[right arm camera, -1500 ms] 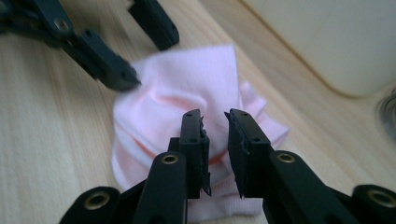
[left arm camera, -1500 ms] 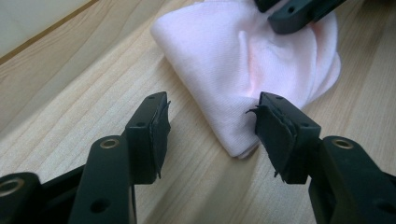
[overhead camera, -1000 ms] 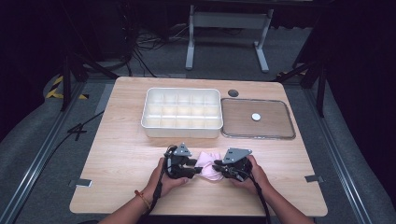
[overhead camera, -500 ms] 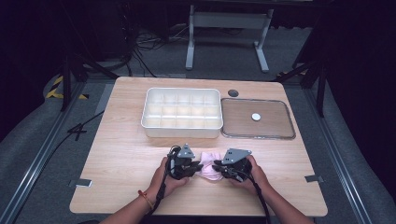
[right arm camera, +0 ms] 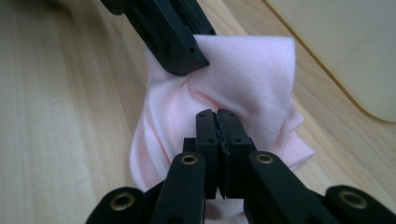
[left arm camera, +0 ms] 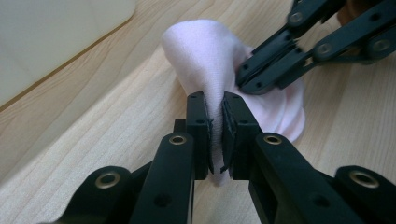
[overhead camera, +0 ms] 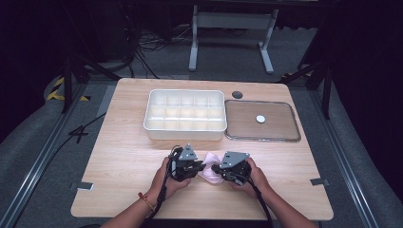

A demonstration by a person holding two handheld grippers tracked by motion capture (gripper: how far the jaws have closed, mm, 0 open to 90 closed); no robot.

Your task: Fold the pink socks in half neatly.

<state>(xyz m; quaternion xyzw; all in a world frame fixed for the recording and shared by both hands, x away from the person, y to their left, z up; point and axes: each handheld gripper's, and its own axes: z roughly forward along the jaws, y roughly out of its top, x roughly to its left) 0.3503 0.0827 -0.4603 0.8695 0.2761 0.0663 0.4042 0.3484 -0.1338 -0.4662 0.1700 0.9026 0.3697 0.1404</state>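
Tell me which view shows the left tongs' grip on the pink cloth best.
The left gripper view: the left tongs pinch a fold of the pink cloth between their pads, close up. The right gripper view shows those tongs from farther off, biting the cloth's top edge. The high view shows the cloth small between both hands.

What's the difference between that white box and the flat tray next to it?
The white box is deep and split into many small compartments; the tray is shallow and undivided. The box's walls are white, while the tray has a brown floor and grey rim, with a small white disc on it. Both are rounded rectangles lying side by side on the table.
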